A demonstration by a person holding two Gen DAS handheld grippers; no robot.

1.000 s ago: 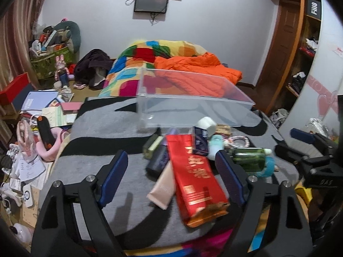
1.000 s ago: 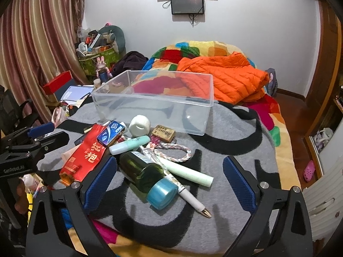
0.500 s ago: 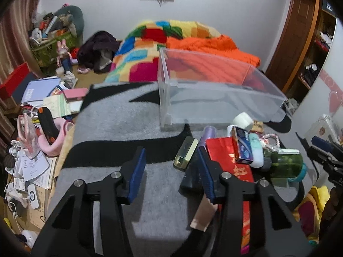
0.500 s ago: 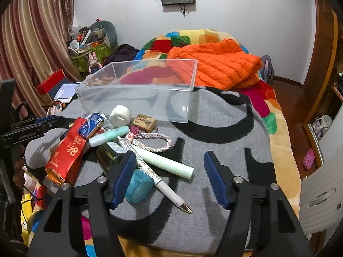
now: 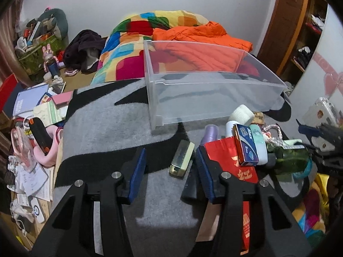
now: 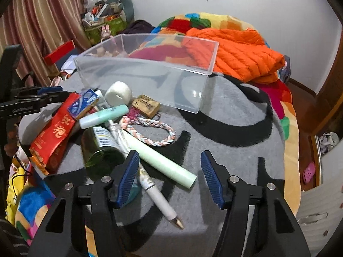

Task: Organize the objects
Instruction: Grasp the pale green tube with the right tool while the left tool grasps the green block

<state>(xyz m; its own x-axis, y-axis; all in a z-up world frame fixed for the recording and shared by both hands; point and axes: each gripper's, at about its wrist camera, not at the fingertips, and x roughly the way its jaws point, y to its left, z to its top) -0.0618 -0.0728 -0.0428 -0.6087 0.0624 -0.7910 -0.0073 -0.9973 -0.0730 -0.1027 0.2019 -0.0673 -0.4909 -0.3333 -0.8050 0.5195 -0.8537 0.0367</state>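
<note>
While nothing has gone into the bin (image 5: 214, 98) yet, both tools sit low over the rug (image 5: 111, 128) with jaws spread and holding nothing. Left gripper (image 5: 170, 169) hovers beside the pile's near edge — a small yellowish bottle (image 5: 182, 158) lies just ahead at one o'clock, between the blue pads, likely the first pick because it sits apart from the heap. Red pouch (image 5: 231, 160) and blue box (image 5: 245, 145) crowd its right pad. Right gripper (image 6: 169, 175) straddles the pale green tube (image 6: 158, 160) and white pen (image 6: 158, 197), which cross over the green bottle (image 6: 100, 150) at ten o'clock. Clear and open-topped, the bin stands at twelve o'clock, placed within easy reach behind the clutter.
</note>
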